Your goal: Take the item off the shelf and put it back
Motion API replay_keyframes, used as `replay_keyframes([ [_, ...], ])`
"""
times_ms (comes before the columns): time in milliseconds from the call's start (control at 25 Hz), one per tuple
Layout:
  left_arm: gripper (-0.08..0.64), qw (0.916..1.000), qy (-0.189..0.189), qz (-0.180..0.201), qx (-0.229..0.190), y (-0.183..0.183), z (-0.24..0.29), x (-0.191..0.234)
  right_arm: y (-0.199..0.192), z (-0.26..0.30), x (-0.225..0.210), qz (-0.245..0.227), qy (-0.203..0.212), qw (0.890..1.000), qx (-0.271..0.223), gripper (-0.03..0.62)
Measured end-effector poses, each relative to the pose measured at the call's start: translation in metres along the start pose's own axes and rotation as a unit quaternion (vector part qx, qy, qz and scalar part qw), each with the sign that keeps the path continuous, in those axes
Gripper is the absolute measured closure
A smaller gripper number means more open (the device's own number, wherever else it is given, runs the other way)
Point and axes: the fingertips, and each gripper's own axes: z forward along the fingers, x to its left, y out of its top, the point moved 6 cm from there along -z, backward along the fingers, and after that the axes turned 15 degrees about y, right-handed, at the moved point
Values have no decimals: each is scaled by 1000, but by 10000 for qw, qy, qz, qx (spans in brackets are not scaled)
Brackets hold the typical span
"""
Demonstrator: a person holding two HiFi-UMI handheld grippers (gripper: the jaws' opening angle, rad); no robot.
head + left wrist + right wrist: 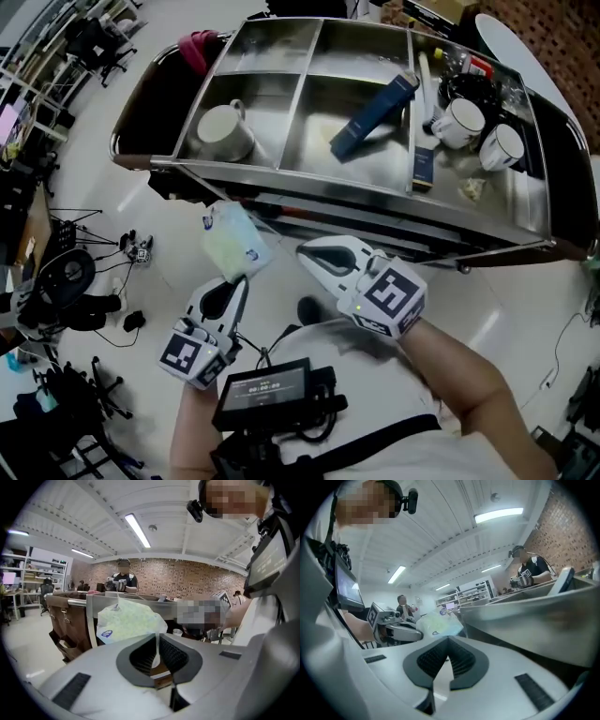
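Status: take-off half looks done. The pale green packet (234, 242) is off the steel shelf cart (356, 183), hanging in the air just in front of its front rail. We judge the put-back is left to do.

Left gripper (240, 281): jaws nearly together, pinching the packet's thin edge; the rest of the packet stands free above the pads. Right gripper (306, 251): jaws closed on nothing, just beside the packet.

Cart compartments:
- front left: one white mug (225, 131)
- front middle: a dark blue carton (373, 115), lying aslant
- right: two white mugs (459, 122), a small blue box (424, 167) and dark items we cannot make out
- back row: looks bare
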Motion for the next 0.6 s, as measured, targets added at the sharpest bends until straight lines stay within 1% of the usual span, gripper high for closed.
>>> replay_keyframes([
  [160, 538, 9997, 105, -69, -225, 18, -11, 5, 27, 14, 11, -163, 341, 9991, -200, 584],
  [320, 538, 9988, 182, -40, -458, 34, -16, 7, 43, 20, 25, -194, 580, 9980, -163, 584],
  [480, 538, 9981, 173, -118, -578, 41, -17, 8, 43, 17, 28, -300, 543, 9978, -249, 584],
  [600, 538, 9978, 121, -129, -646, 45, -19, 6, 43, 14, 33, -257, 527, 9981, -212, 584],
])
